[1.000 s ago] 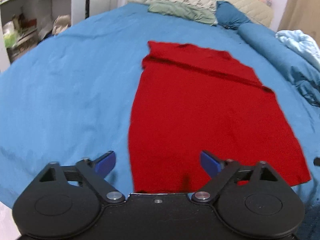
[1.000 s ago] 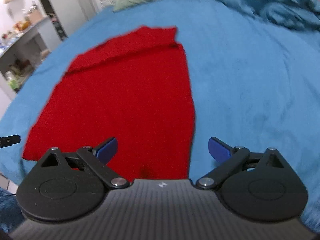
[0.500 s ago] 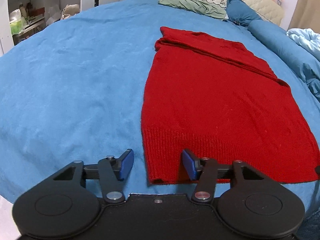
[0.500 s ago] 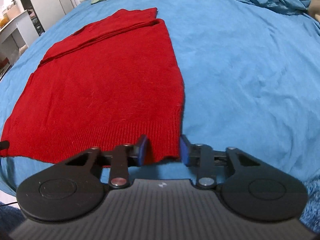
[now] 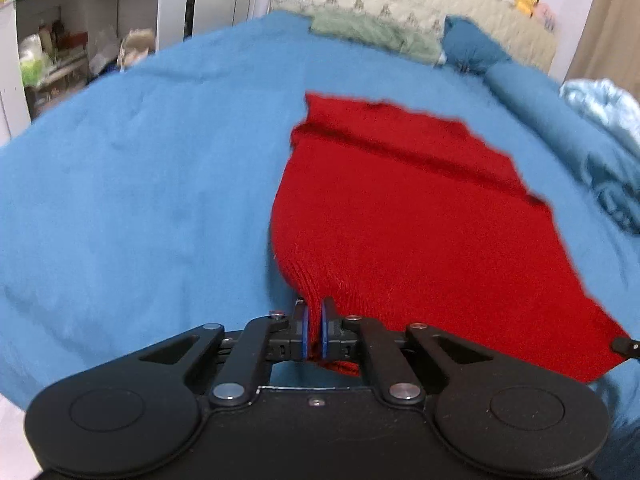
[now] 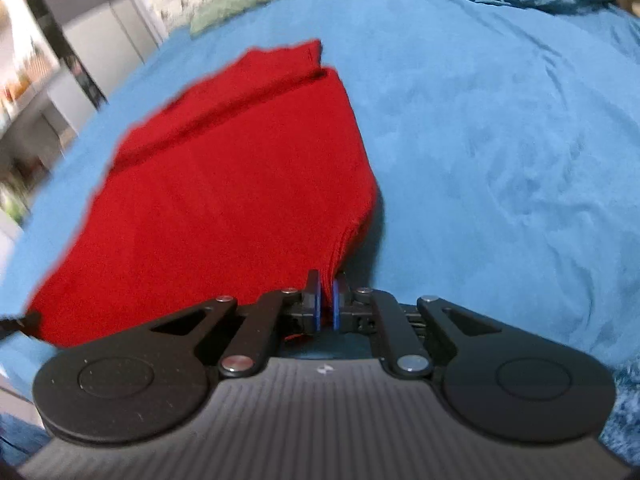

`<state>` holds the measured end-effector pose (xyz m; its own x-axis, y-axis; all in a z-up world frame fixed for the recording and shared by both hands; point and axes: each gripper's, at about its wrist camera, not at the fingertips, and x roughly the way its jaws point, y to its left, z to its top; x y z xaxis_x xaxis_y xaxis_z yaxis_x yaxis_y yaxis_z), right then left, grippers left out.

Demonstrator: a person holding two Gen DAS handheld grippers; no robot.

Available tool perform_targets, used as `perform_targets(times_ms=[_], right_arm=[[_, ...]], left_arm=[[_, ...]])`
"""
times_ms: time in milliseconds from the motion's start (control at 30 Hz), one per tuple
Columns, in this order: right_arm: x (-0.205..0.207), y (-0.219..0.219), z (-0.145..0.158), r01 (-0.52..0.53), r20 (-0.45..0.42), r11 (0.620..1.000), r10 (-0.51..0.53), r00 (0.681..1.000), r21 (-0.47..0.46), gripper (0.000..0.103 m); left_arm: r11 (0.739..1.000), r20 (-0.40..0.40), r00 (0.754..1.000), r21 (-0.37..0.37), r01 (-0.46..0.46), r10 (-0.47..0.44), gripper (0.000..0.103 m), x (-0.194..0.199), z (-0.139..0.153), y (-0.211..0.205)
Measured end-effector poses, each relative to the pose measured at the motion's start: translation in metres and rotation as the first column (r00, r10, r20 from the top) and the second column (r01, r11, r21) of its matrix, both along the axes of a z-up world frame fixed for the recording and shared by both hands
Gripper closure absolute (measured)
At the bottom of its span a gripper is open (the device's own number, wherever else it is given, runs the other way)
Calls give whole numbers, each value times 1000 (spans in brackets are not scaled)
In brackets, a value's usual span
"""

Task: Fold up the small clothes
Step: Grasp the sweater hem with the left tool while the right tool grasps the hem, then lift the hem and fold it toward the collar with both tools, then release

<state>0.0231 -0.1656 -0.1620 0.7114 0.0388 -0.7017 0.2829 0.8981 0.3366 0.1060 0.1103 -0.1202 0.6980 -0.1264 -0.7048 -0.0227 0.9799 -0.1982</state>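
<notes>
Both pairs of blue-padded fingers are closed down to a thin slit, each pinching a near corner of the red knitted garment. The left gripper clamps the hem's left corner; red fabric shows between and just behind its pads. The right gripper clamps the hem's right corner in the same way, with the knit bunched into the narrow gap.

Garment position: the red knit lies lengthwise on the blue bedsheet, ribbed hem nearest the grippers, far end toward the pale quilted headboard. At that far end a narrower band of the same fabric lies folded across the body. At both gripped corners the cloth rises off the sheet in a taut ridge, while the middle and far portion rest flat.

Current step, as judged: corner grasp complete, lift of the hem beginning, in preparation for a lengthwise fold.

Next move, as judged:
1. Raise both corners evenly, keeping the hem stretched between the grippers.
2. Carry the hem forward over the body toward the far folded band.
3. Lower the hem so its edge aligns with the far end, then release.

Caution: uneven height or spacing between the grippers is likely to skew the fold or drag the far end along the sheet.
</notes>
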Motion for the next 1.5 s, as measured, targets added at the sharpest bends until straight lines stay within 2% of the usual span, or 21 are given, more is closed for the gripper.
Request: perform_targets(times_ms=[100, 167, 300, 433, 533, 667, 800, 867, 1000, 1133, 1200, 1233, 1267, 1300, 1333, 1400, 1500], right_arm=[[6, -21, 27, 8, 60, 989, -17, 998, 149, 83], [18, -33, 49, -4, 111, 982, -17, 994, 190, 83], [62, -58, 95, -27, 218, 972, -25, 976, 232, 83], [136, -81, 133, -55, 303, 974, -14, 953, 218, 83], [204, -99, 145, -47, 321, 975, -25, 947, 216, 83], [288, -113, 134, -10, 308, 984, -45, 950, 176, 83], [358, -116, 91, 17, 243, 993, -45, 969, 116, 83], [380, -117, 68, 22, 222, 993, -46, 974, 112, 83], [414, -120, 44, 34, 229, 994, -58, 972, 104, 83], [449, -125, 35, 53, 232, 995, -71, 970, 86, 83], [459, -124, 26, 49, 195, 997, -59, 979, 58, 82], [464, -124, 22, 41, 184, 998, -50, 982, 55, 79], [466, -124, 19, 45, 185, 997, -55, 981, 56, 74], [463, -125, 18, 56, 195, 996, -69, 978, 70, 47], [454, -126, 19, 58, 211, 995, -75, 975, 86, 15], [430, -121, 25, 40, 291, 997, -58, 955, 69, 1], [402, -107, 25, -50, 306, 999, 45, 951, 7, 1]], left_arm=[[999, 61, 998, -28, 23, -21, 97, 12, 34, -1], [998, 101, 995, -54, 29, -23, 97, 29, 57, 0], [989, 126, 992, -144, 8, 10, 97, 89, 95, 5], [995, 187, 982, -92, 24, -6, 97, 170, 123, -5], [996, 201, 979, -93, 1, 18, 97, 236, 123, -11], [992, 178, 981, -105, -64, 82, 97, 315, 92, -19], [988, 121, 985, -106, -112, 125, 97, 369, 42, -21], [982, 94, 985, -133, -135, 148, 97, 387, 21, -15], [976, 98, 980, -149, -158, 173, 97, 416, 11, -7], [982, 101, 980, -89, -165, 173, 97, 442, 10, -10], [981, 83, 979, -69, -180, 186, 91, 446, 4, -14], [979, 85, 976, -59, -194, 198, 82, 444, 2, -15], [977, 84, 974, -45, -208, 211, 60, 440, 2, -15], [977, 96, 972, -37, -212, 215, 50, 433, 4, -14], [979, 122, 971, -32, -201, 204, 40, 423, 6, -14], [989, 188, 971, -21, -143, 144, 39, 395, 11, -16], [1000, 205, 979, 10, -5, 3, 36, 357, 5, -23]])
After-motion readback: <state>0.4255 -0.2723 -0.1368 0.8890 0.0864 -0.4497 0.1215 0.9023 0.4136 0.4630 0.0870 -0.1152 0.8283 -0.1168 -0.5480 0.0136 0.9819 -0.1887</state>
